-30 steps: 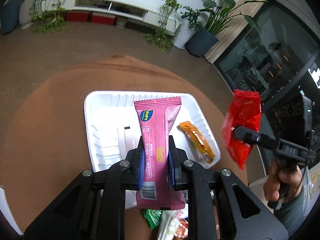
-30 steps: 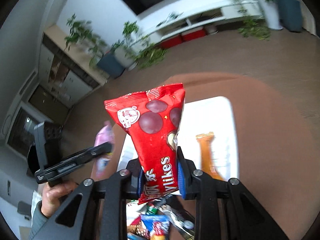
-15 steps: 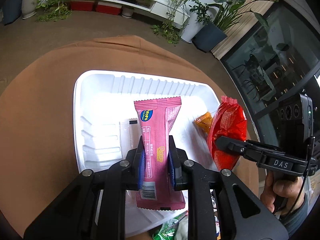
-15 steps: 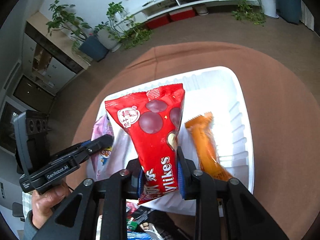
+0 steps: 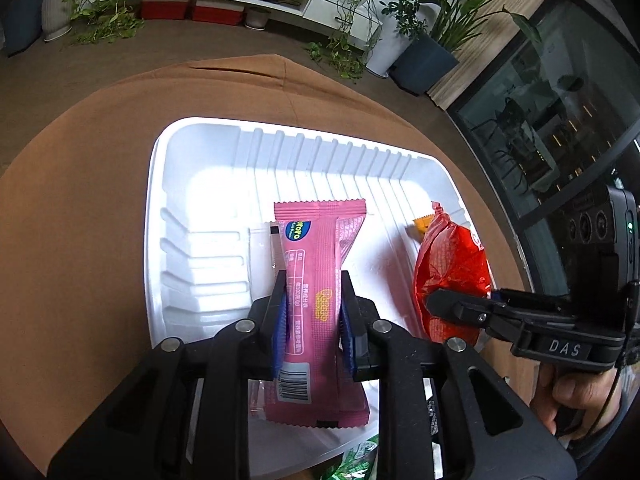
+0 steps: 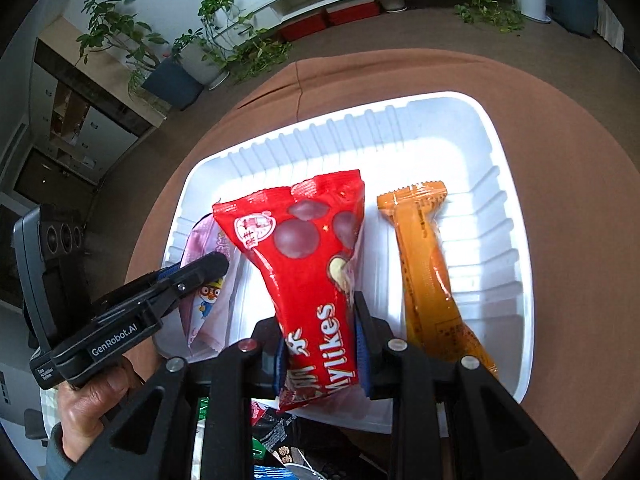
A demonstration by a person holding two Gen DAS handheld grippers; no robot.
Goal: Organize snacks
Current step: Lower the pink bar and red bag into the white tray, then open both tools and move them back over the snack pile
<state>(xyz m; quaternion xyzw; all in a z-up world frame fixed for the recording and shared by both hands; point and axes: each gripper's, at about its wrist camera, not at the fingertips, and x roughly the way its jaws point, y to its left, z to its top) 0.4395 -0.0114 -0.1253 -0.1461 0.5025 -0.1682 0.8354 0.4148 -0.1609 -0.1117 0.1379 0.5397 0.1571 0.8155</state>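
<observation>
A white ribbed tray (image 5: 200, 152) lies on the round brown table. My left gripper (image 5: 312, 280) holds a pink snack pack (image 5: 316, 256) low over the tray's middle. Its jaws are opening, with the blue pads still against the pack's sides. My right gripper (image 6: 318, 304) is shut on a red Mylikes bag (image 6: 304, 248), held upright low inside the tray (image 6: 492, 152). An orange snack bar (image 6: 424, 264) lies in the tray just right of the red bag. In the right wrist view the left gripper (image 6: 212, 264) and the pink pack (image 6: 208, 292) sit at the tray's left side.
Loose snack packets (image 6: 280, 440) lie heaped at the tray's near edge, under both grippers. The brown tablecloth (image 5: 80, 240) surrounds the tray on all sides. A hand (image 5: 568, 396) grips the right tool. Potted plants and a low white cabinet stand far behind.
Both grippers have come down toward the tray with their packs. The red bag went from beside the tray to inside it, next to the orange bar.
</observation>
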